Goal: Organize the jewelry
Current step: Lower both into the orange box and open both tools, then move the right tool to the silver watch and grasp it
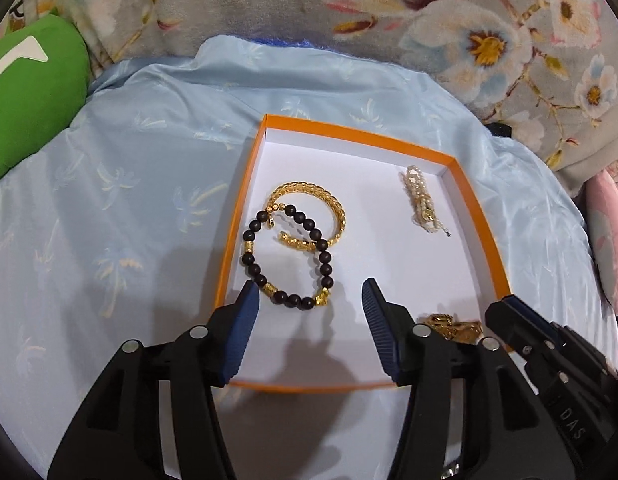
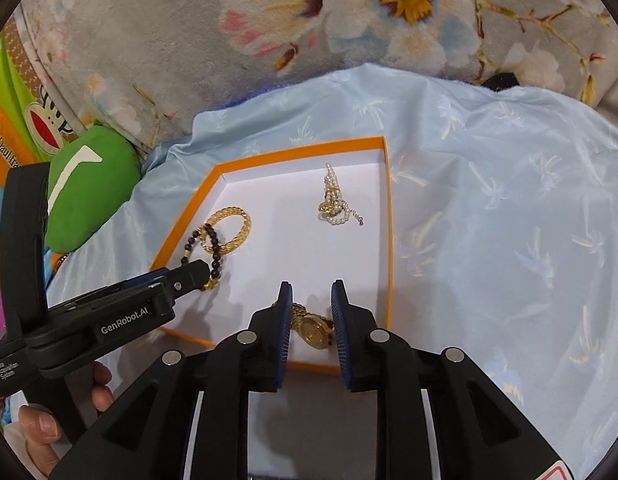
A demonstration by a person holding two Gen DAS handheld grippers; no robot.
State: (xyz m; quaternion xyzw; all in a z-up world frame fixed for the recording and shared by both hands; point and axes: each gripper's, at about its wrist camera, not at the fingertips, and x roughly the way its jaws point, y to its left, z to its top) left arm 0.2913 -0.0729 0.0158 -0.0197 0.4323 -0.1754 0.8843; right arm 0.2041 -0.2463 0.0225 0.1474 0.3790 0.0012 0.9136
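An orange box with a white floor [image 1: 361, 134] [image 2: 301, 148] lies on a light blue cloth. In it lie a black bead bracelet with gold charms [image 1: 285, 256] [image 2: 217, 248], a gold bangle [image 1: 329, 204] [image 2: 239, 216], a pearl bracelet [image 1: 419, 196] [image 2: 335, 200] and a gold watch [image 1: 453, 326] [image 2: 313, 330]. My left gripper [image 1: 309, 292] is open just above the bead bracelet's near side. My right gripper [image 2: 311, 292] is open, its jaws on either side of the gold watch without pinching it.
The light blue cloth [image 1: 129, 200] [image 2: 509, 220] covers the surface around the box. A floral blanket [image 1: 509, 40] [image 2: 269, 20] rises behind. A green cushion [image 1: 25, 96] [image 2: 89, 192] sits at the left. The person's hand [image 2: 41, 424] holds the left gripper.
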